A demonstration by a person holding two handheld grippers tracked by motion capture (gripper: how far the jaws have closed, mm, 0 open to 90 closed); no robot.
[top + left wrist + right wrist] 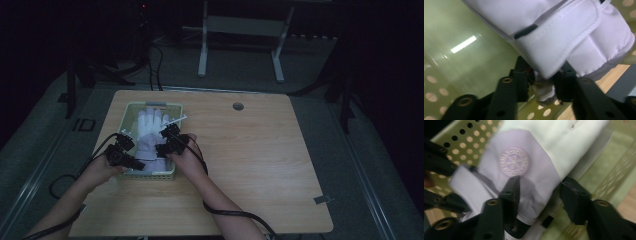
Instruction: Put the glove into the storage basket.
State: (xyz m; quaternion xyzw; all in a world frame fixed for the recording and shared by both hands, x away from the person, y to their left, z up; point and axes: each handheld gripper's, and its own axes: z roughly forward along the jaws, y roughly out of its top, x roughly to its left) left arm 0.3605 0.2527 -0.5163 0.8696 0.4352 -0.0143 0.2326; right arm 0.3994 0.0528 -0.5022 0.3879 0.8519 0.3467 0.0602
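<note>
A white glove with a lilac cuff [150, 127] lies in a pale green perforated basket [152, 104] at the table's left. My left gripper [140, 162] is at the basket's near left, shut on a small white tab at the glove's cuff [543, 91], and the glove [564, 32] hangs above the basket wall [461, 62]. My right gripper [161, 143] reaches in from the near right. Its jaws [539, 195] stand apart over the lilac cuff [524, 165], just below a round embossed logo [514, 162], with fabric between them. The basket wall [456, 142] shows behind.
The basket stands on a wooden table [250, 150] with bare room to the right and a cable hole [238, 106] at the back. A white frame [202, 50] stands on the floor beyond. Cables trail off the near edge.
</note>
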